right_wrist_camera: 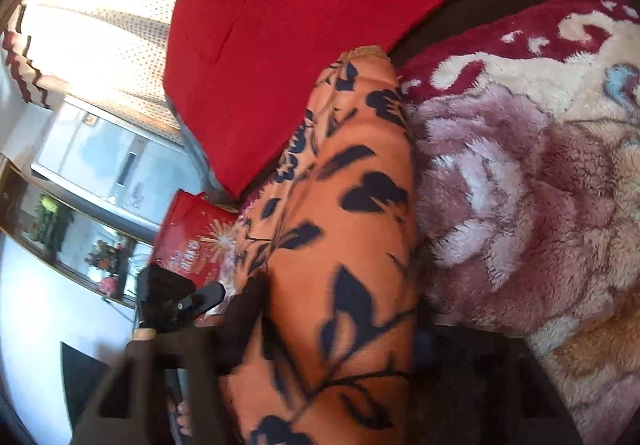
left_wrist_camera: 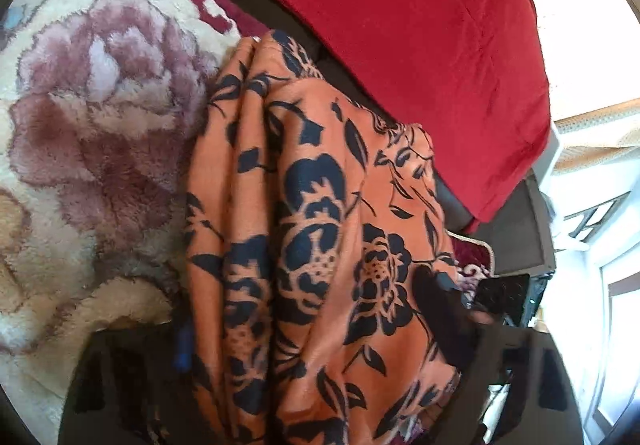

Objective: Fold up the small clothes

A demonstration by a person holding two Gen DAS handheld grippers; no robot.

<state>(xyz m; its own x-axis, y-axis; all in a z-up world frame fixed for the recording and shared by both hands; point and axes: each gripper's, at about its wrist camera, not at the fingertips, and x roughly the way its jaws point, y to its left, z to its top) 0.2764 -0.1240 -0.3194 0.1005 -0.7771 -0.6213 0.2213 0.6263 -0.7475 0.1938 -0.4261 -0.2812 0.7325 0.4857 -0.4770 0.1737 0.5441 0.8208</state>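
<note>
An orange garment with a black flower print [left_wrist_camera: 320, 229] hangs bunched between both grippers, lifted off the fluffy floral blanket [left_wrist_camera: 92, 133]. In the left wrist view my left gripper [left_wrist_camera: 316, 357] is shut on the cloth; its dark fingers [left_wrist_camera: 444, 309] are partly buried in the folds. In the right wrist view the same orange garment [right_wrist_camera: 344, 229] drapes down the middle, and my right gripper [right_wrist_camera: 332, 333] is shut on it, with one dark finger [right_wrist_camera: 248, 309] showing at the cloth's left edge.
A red cushion [left_wrist_camera: 400, 25] lies behind the garment, and also shows in the right wrist view [right_wrist_camera: 288, 17]. The cream and maroon blanket [right_wrist_camera: 528, 181] covers the seat. A red printed bag [right_wrist_camera: 192, 237] and a bright window with curtains [right_wrist_camera: 100, 37] are at the left.
</note>
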